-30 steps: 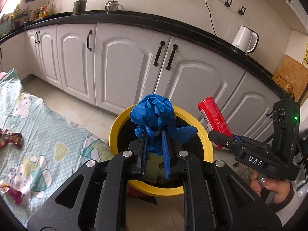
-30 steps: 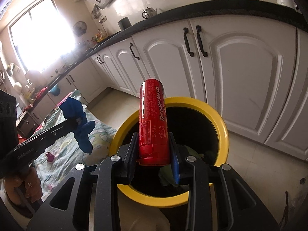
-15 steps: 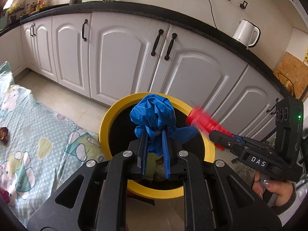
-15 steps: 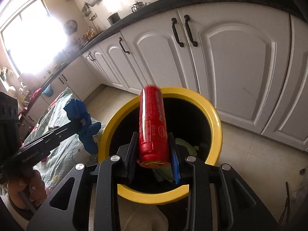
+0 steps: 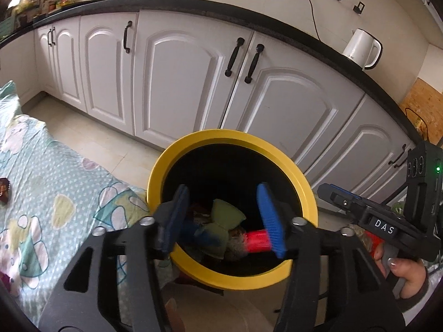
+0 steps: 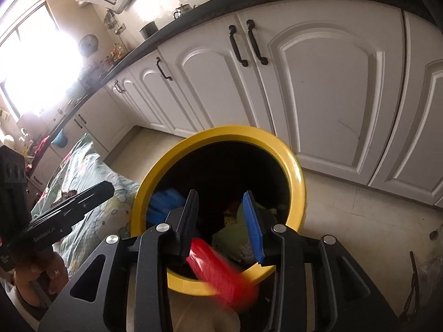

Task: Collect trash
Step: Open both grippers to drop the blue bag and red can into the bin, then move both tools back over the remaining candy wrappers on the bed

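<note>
A black bin with a yellow rim [image 5: 277, 155] [image 6: 299, 177] stands on the floor below both grippers. My left gripper [image 5: 224, 218] [image 6: 108, 188] hangs over its mouth, jaws opening, nothing between them. The crumpled blue bundle [image 5: 205, 235] lies among green trash inside and shows as a blue blur [image 6: 163, 204] in the right wrist view. My right gripper [image 6: 221, 221] [image 5: 329, 193] is over the bin's right side, jaws opening. The red can [image 6: 218, 271] [image 5: 257, 240] is blurred and tilted, slipping down low between the fingers, free of the pads.
White cabinets [image 5: 180, 77] under a black counter run behind the bin, with a white kettle [image 5: 360, 49] on top. A surface with a patterned light-blue cloth [image 5: 49, 188] lies left of the bin and carries a wrapper [image 5: 4, 193]. A hand [image 5: 407, 271] holds the right gripper.
The left jaws spread apart and the blue bundle dropped into the bin. The right jaws widened and the red can slid down out of the grip. The bin looks closer.
</note>
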`<state>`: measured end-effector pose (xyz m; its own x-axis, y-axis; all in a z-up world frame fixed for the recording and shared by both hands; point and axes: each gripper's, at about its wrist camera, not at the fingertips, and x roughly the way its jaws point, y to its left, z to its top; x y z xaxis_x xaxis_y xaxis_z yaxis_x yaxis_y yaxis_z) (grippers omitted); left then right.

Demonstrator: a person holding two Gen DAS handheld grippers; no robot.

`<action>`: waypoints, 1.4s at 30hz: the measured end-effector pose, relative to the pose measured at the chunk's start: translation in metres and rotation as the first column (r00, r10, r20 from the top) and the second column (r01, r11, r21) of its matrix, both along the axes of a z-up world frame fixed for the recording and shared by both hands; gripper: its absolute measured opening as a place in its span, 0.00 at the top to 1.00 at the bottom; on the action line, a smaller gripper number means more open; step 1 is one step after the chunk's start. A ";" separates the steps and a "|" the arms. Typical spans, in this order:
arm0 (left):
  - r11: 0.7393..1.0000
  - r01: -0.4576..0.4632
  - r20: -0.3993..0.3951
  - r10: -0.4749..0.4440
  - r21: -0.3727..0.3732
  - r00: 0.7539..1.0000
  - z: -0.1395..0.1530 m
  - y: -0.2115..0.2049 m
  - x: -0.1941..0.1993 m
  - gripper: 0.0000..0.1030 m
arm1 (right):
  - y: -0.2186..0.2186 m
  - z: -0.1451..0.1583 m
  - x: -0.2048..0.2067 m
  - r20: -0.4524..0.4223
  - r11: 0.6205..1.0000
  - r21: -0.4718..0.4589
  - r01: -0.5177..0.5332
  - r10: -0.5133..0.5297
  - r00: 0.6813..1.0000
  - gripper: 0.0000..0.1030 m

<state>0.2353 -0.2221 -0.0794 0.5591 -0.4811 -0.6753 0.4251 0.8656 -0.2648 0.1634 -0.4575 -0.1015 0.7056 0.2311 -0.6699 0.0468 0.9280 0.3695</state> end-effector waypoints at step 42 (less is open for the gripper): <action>0.958 -0.285 0.194 0.280 -0.001 0.940 0.060 0.126 -0.054 0.11 | 0.091 0.064 -0.011 0.176 0.979 -0.156 -0.128 0.155 0.972 0.22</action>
<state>0.1817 -0.0964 -0.0194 0.7889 -0.2678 -0.5531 0.2022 0.9630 -0.1780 0.1523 -0.3661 -0.0371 0.7881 0.2496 -0.5626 -0.1461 0.9638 0.2229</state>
